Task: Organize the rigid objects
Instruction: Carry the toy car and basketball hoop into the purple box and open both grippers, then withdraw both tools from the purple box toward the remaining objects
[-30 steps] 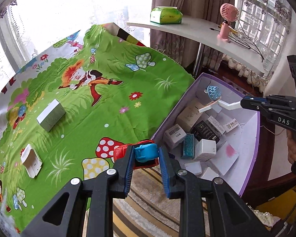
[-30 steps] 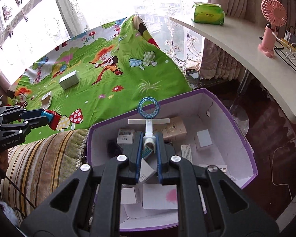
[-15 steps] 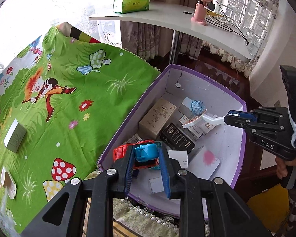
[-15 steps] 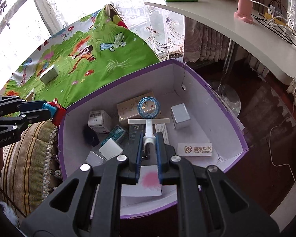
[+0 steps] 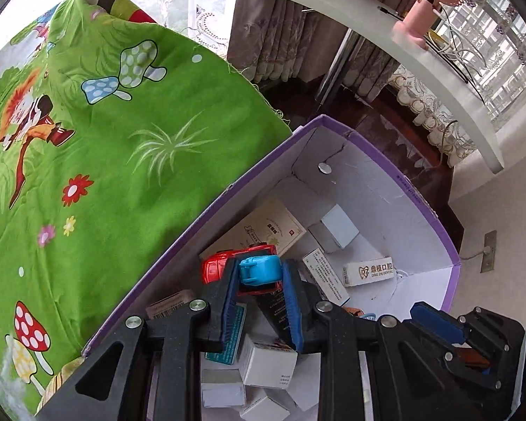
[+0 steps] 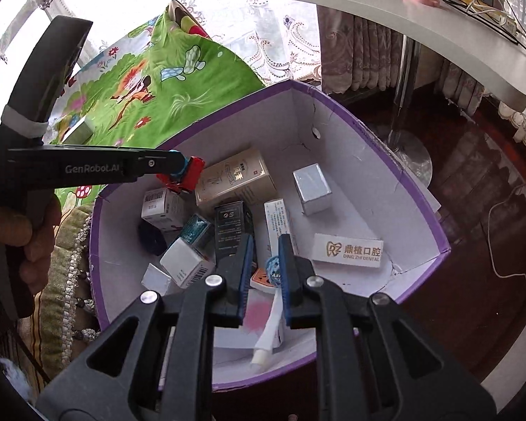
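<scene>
My left gripper (image 5: pixel 259 277) is shut on a red and blue toy car (image 5: pixel 252 268) and holds it above the left part of the purple box (image 5: pixel 364 154). In the right wrist view the car (image 6: pixel 187 173) hangs over the box's left rim (image 6: pixel 228 108). My right gripper (image 6: pixel 265 266) is open low inside the box. A white handled tool with a blue mesh ball (image 6: pixel 272 319) lies loose on the box floor between and below its fingers. Several small cartons fill the box, among them a beige one (image 6: pixel 233 180) and a silver one (image 6: pixel 312 187).
A green cartoon cloth (image 5: pixel 87 147) covers the surface left of the box, with a small box (image 6: pixel 77 135) on it. A striped cushion (image 6: pixel 68 263) lies by the box's near left. A white shelf (image 5: pixel 385 31) with a pink fan (image 5: pixel 427 10) runs behind.
My right gripper has lowered into the box, opened and let go of the white handled tool. My left gripper has carried the toy car further over the box.
</scene>
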